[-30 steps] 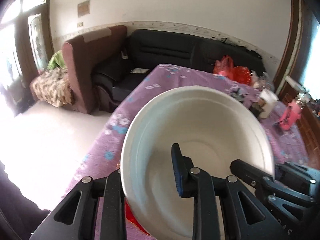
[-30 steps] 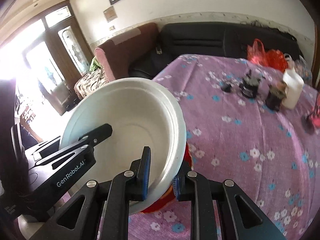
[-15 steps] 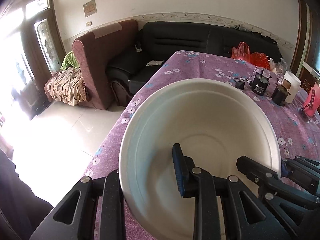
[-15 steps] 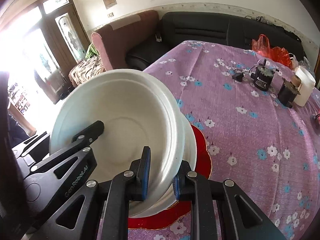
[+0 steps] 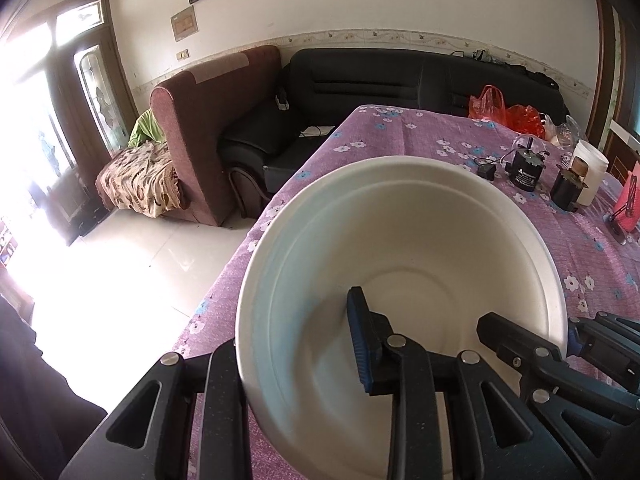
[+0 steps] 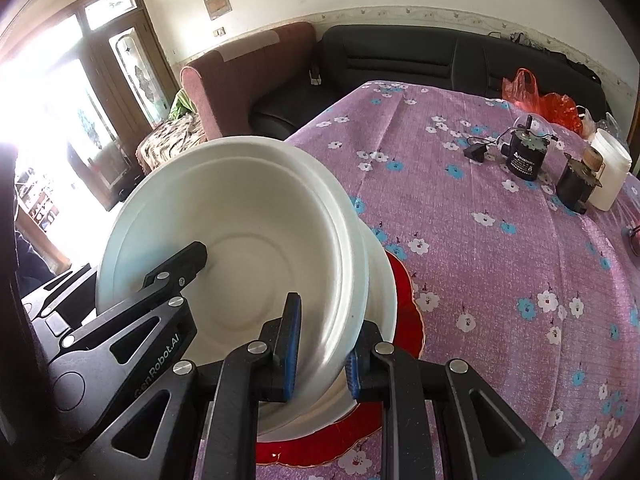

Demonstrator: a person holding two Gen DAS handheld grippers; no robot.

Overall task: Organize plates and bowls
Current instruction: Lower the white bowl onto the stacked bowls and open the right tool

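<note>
A large white bowl (image 5: pixel 400 264) is held by both grippers at its near rim. My left gripper (image 5: pixel 296 364) is shut on its left rim, one finger inside, one outside. My right gripper (image 6: pixel 320 348) is shut on its right rim. In the right wrist view the bowl (image 6: pixel 240 240) sits tilted, nested in a second white bowl (image 6: pixel 384 292) that rests on a red plate (image 6: pixel 408 320). The left gripper's finger (image 6: pixel 176 272) reaches into the bowl there.
The table has a purple flowered cloth (image 6: pixel 500 248). At its far right stand black motors (image 6: pixel 524 156), a white jar (image 6: pixel 608 176) and red bags (image 6: pixel 556 108). A sofa (image 5: pixel 400 84) and armchair (image 5: pixel 208 120) stand beyond the table's left edge.
The white bowl came down with both grippers onto the second white bowl over the red plate. Both grippers kept their hold on its rim.
</note>
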